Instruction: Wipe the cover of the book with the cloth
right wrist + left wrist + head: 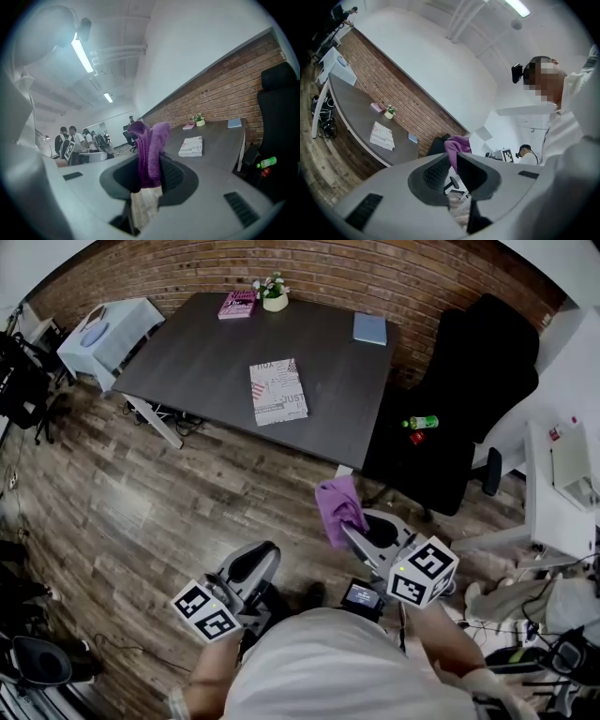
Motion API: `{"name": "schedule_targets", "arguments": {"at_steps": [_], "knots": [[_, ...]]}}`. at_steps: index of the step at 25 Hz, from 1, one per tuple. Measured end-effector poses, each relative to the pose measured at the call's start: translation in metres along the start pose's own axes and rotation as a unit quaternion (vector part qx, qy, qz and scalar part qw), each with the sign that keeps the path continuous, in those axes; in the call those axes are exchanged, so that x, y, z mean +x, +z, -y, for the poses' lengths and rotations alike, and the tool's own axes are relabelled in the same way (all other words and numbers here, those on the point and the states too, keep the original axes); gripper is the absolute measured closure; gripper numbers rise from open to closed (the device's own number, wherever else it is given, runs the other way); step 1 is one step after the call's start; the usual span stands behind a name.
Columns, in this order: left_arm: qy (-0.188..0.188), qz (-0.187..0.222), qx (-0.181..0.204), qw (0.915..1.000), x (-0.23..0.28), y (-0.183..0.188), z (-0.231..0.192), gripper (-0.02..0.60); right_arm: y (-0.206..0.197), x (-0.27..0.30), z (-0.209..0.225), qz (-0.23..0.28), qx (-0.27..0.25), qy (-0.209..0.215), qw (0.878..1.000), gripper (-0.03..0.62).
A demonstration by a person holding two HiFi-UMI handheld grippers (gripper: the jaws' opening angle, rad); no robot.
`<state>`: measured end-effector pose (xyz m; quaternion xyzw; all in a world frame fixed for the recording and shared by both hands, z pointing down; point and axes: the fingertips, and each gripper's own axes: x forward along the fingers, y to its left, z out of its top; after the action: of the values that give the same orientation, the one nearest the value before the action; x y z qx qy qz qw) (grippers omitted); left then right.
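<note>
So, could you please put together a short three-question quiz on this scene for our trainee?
1. Which tool holds the purple cloth: A left, B right?
2. True or false: the printed book lies closed on the table.
3. Fill in: the green bottle lies on the black ____.
Key: 1 B, the right tool; 2 true; 3 chair.
</note>
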<state>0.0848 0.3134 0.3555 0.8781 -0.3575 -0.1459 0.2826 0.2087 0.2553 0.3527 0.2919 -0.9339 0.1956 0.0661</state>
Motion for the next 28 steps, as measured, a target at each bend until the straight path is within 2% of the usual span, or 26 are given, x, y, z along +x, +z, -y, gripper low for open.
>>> {"name": "schedule_targets", "arguments": {"at_steps": [8,14,21,28], "knots": [[0.009,-0.008,0.005,0.9999,0.003,0.015,-0.034,0.518,0.002,0.042,0.016,-0.02,-0.005,-0.003,1.0,0.493],[-0.005,-0.026,-0.001,0.9996,0.018,0.043,-0.095,0.518,0.01,0.101,0.035,-0.032,-0.01,-0.022,0.999,0.494],[-0.018,-0.052,0.006,0.9985,0.031,0.098,-0.175,0.518,0.042,0.178,0.058,-0.04,-0.017,-0.055,0.998,0.494],[-0.039,-0.073,0.005,0.9966,0.036,0.132,-0.231,0.518,0.062,0.228,0.076,-0.049,-0.031,-0.095,0.994,0.494]]}}
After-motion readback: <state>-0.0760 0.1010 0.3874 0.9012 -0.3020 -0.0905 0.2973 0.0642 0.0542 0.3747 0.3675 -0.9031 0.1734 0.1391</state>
